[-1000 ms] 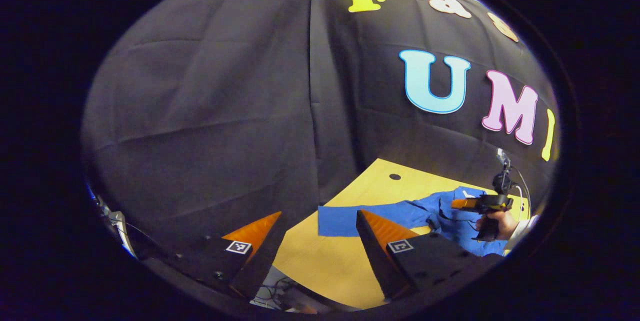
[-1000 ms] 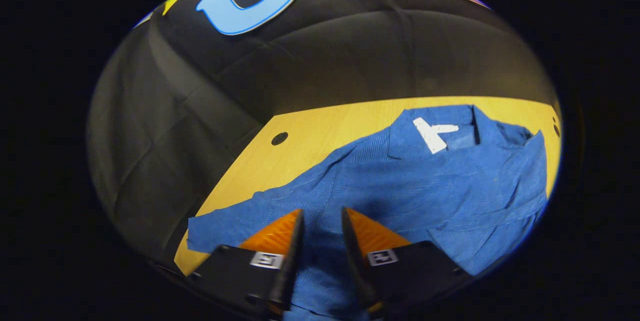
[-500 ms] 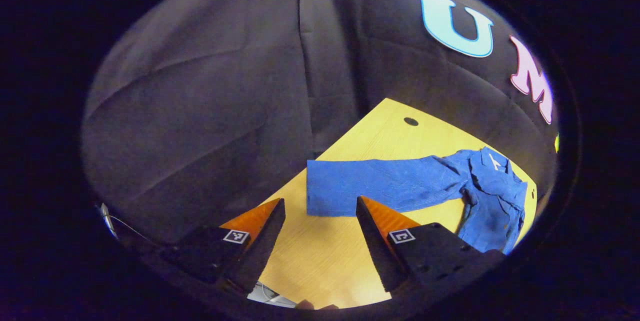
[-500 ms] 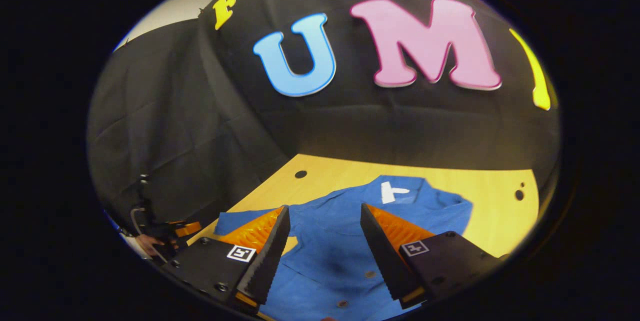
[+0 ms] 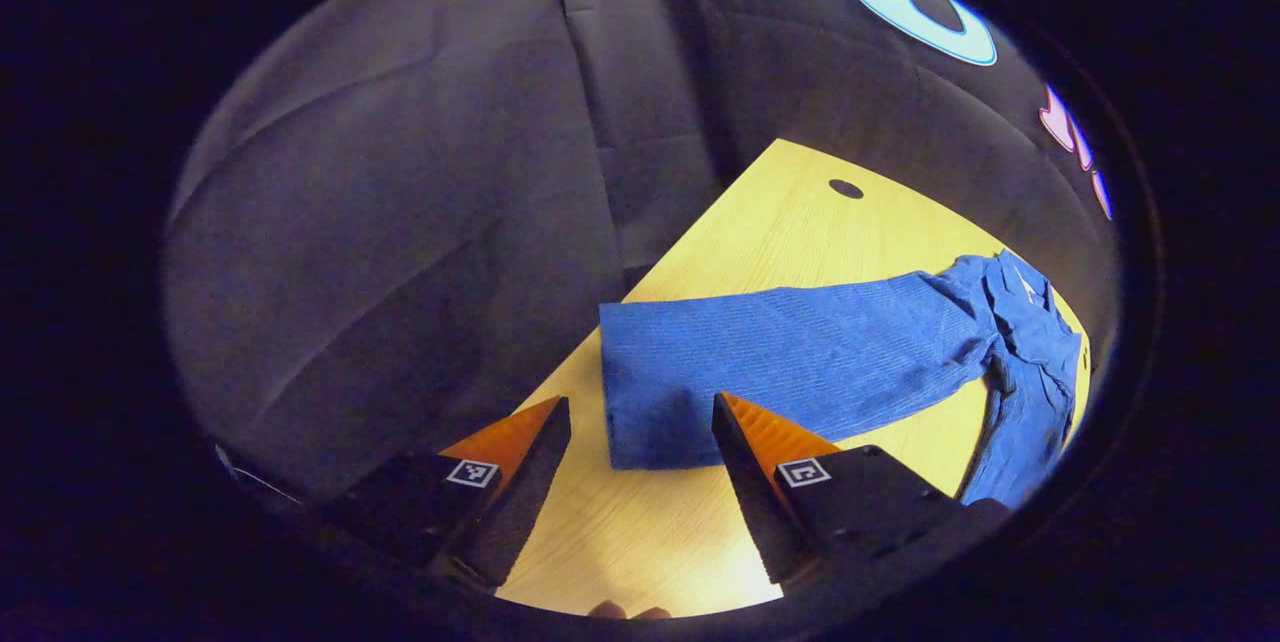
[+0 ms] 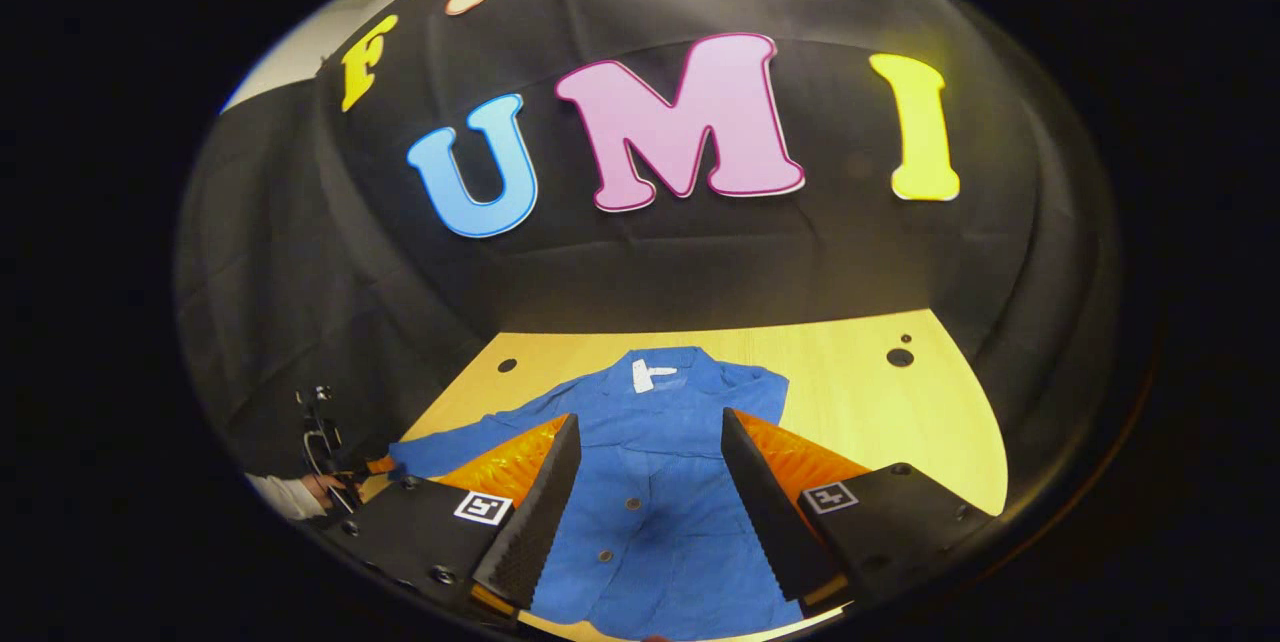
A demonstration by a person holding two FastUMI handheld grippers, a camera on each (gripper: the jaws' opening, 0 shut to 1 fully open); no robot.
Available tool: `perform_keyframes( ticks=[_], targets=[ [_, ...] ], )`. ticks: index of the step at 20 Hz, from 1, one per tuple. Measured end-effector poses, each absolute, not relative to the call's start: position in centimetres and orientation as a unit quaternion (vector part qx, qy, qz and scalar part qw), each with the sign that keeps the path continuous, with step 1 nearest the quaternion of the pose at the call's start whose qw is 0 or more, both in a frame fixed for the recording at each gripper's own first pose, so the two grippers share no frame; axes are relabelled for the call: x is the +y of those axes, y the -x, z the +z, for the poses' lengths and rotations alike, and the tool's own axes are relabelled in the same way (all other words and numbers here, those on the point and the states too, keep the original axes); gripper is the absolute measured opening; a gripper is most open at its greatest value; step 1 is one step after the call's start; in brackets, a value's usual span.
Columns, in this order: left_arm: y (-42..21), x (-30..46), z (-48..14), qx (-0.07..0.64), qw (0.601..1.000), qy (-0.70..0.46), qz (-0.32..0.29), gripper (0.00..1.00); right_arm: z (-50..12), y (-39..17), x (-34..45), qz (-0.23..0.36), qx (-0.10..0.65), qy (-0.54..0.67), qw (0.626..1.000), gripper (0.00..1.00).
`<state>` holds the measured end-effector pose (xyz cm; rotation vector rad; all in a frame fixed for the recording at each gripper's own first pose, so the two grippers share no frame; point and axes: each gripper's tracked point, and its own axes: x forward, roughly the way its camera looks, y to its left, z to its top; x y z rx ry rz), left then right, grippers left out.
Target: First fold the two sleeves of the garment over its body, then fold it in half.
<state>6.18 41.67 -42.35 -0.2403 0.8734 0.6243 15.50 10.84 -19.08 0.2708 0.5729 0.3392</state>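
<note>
A blue button-up shirt [image 6: 650,482] lies on the yellow wooden table [image 6: 880,402], collar and white tag at the far side. In the left gripper view its long sleeve [image 5: 790,357] stretches flat across the table toward me, the cuff end just ahead of my left gripper [image 5: 640,422], which stands open above the table with nothing between its fingers. The shirt body [image 5: 1030,352] bunches at the right edge of that view. My right gripper [image 6: 650,432] is open over the shirt front, holding nothing. The left gripper [image 6: 340,477] and the hand holding it appear at the far left of the right gripper view.
The black cloth wall [image 5: 420,222] rises close behind the table's left and far edges. Round holes sit in the tabletop: one [image 5: 845,189] beyond the sleeve, another [image 6: 900,357] at the far right corner. Bare table lies right of the shirt.
My left gripper tilted down and closed in on the sleeve's cuff end. My right gripper opened, let go of the shirt and drew back toward the near side.
</note>
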Motion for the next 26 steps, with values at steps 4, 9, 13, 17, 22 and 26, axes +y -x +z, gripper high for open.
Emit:
perform_keyframes(
  ticks=[4,9,13,17,22,26],
  targets=[
    [-7.7,43.3,-47.1,0.431,0.842,0.123,0.299,0.78,-19.6,-14.6,12.2,0.159,0.289,-0.148,0.932,0.9],
    [-10.4,42.7,-48.1,0.445,0.85,0.115,0.257,0.72,-19.5,-13.7,13.5,0.167,0.298,-0.155,0.927,0.9],
    [-11.5,43.1,-47.5,0.43,0.854,0.137,0.26,0.09,-19.1,-13.0,13.0,0.163,0.301,-0.154,0.927,0.9],
    [-11.8,42.6,-46.2,0.424,0.844,0.217,0.248,0.0,-19.2,-12.0,12.1,0.156,0.304,-0.151,0.928,0.9],
    [-13.9,41.3,-41.3,0.367,0.871,0.241,0.222,0.0,-19.6,-11.4,10.5,0.157,0.307,-0.165,0.924,0.9],
    [-17.4,37.1,-35.6,0.332,0.901,0.217,0.174,0.0,-19.8,-11.5,8.1,0.152,0.304,-0.189,0.921,0.9]
  ],
)
